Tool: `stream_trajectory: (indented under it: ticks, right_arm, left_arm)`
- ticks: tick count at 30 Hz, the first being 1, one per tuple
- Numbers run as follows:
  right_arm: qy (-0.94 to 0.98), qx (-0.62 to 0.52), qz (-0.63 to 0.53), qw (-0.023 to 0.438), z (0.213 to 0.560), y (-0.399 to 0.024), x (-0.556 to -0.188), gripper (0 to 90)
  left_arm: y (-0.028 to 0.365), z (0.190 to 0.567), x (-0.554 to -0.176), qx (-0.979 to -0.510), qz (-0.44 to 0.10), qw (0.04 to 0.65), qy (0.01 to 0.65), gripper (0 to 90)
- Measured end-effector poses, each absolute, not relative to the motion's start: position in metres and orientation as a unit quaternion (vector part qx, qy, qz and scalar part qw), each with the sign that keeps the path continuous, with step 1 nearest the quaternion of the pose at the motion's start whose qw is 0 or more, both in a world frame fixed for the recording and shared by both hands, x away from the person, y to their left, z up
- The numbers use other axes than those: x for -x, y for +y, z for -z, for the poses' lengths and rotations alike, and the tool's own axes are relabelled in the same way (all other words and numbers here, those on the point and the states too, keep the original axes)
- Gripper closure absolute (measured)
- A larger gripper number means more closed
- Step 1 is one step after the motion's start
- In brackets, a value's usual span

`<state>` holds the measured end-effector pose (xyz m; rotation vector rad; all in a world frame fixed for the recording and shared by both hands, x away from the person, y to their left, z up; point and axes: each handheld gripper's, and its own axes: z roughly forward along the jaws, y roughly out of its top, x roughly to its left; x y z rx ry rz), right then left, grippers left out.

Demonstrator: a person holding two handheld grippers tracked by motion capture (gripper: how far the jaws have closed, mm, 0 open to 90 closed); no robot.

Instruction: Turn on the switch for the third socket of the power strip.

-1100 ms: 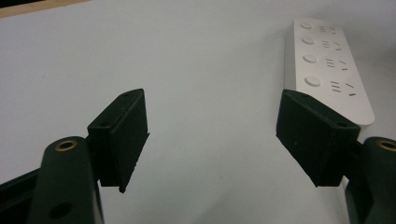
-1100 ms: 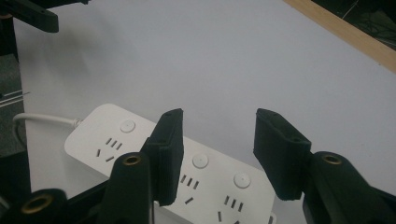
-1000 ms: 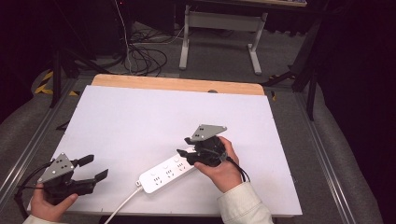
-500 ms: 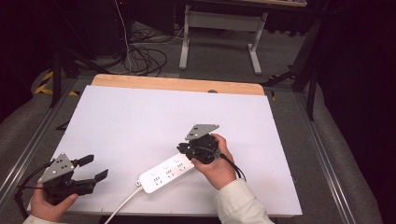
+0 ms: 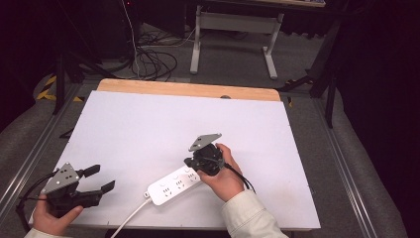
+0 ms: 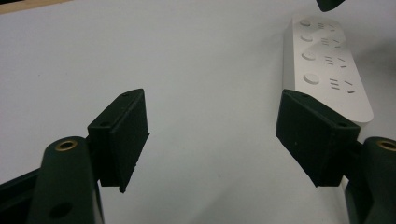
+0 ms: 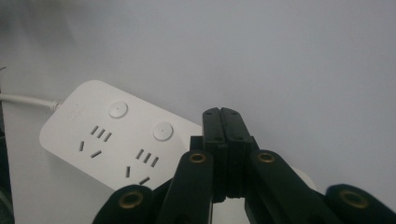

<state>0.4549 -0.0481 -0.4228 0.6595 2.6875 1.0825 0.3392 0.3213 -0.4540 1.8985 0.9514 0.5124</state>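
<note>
your white table [image 5: 148, 124] carries a white power strip [image 5: 173, 185] near its front edge, cord trailing toward you. your right gripper [image 5: 190, 162] sits over the strip's far end, jaws just pressed together with nothing between them. your left gripper [image 5: 101, 179] waits well apart, jaws spread and empty.

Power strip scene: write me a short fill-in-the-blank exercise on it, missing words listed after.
1. The right gripper has its jaws ____ above the power strip.
2. The left gripper has its jaws ____ with nothing between them.
3. The strip's buttons are ____ in shape.

Missing words: shut; open; round
</note>
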Motion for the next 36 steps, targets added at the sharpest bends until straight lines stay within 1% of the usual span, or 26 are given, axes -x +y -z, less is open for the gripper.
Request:
stream_trajectory:
  ticks: [5,13,21,30,36]
  right_arm:
    - [0.899,-0.239,-0.363,0.047,0.427,-0.046,-0.457,90.0]
    - [0.905,-0.251,-0.34,0.045,0.435,-0.04,-0.459,90.0]
    - [0.914,-0.249,-0.313,0.068,0.44,-0.036,-0.459,90.0]
    - [0.918,-0.243,-0.305,0.078,0.442,-0.033,-0.458,90.0]
    - [0.917,-0.237,-0.307,0.095,0.444,-0.031,-0.454,90.0]
  left_arm:
    - [0.321,0.454,-0.339,-0.772,-0.201,0.462,0.387,26.1]
    - [0.322,0.454,-0.34,-0.773,-0.202,0.462,0.385,26.1]
    - [0.322,0.454,-0.34,-0.773,-0.202,0.461,0.387,26.2]
    - [0.322,0.454,-0.34,-0.772,-0.203,0.46,0.388,26.1]
    - [0.321,0.454,-0.34,-0.773,-0.202,0.459,0.388,26.1]
